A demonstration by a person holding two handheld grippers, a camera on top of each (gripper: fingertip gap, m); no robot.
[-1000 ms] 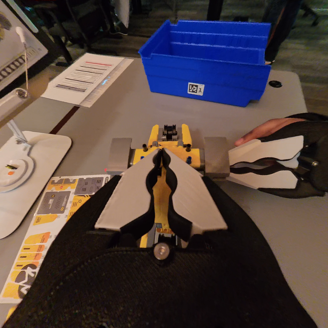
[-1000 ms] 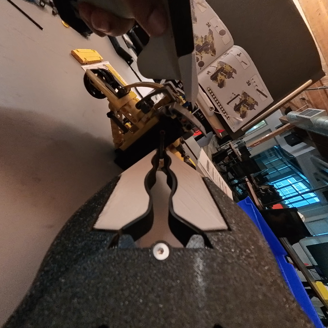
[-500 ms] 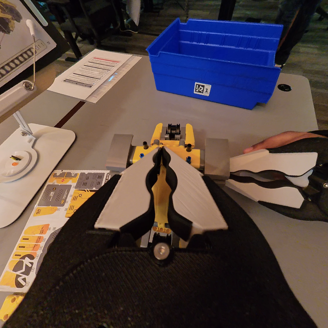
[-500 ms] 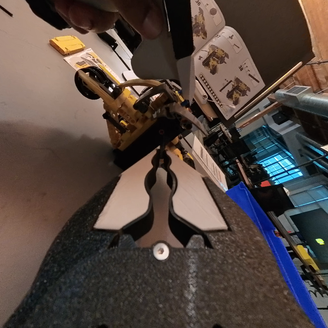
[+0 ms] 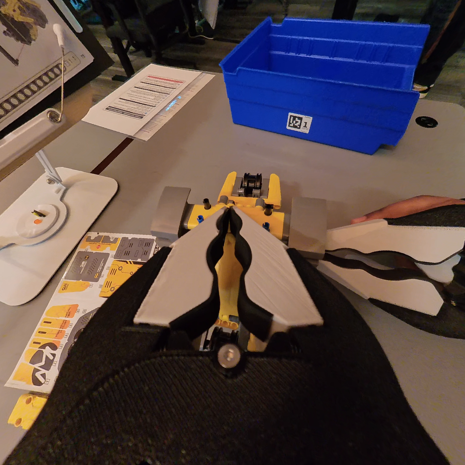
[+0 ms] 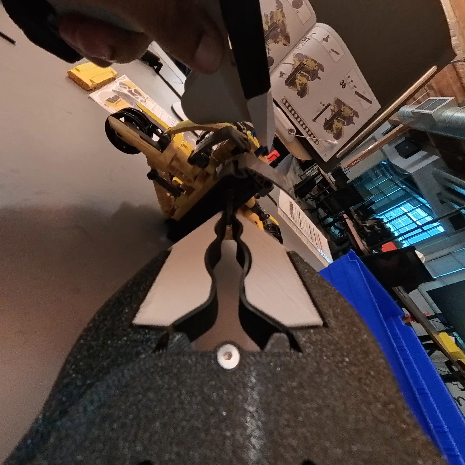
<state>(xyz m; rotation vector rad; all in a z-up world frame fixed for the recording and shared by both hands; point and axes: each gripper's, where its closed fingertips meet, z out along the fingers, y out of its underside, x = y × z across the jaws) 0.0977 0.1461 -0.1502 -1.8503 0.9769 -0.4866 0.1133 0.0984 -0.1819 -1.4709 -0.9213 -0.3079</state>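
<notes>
A blue bin (image 5: 324,100) with inner dividers stands at the far side of the grey counter (image 5: 191,156), a small white label on its front wall. A printed sheet (image 5: 151,100) lies to its left. Nearer — a white stand base (image 5: 37,234), a sticker sheet (image 5: 83,289) in yellow and grey just beside it, and a loose yellow brick (image 5: 26,410). An open instruction booklet (image 6: 324,75) is propped up behind.

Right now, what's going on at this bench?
A person is working a yellow brick-built vehicle on the grey table with two handheld tools. The left tool is shut over the model's top from behind. The right tool comes in from the side, pinched on a thin black piece at the model's dark side block. A sticker sheet and blue bin sit nearby.
</notes>
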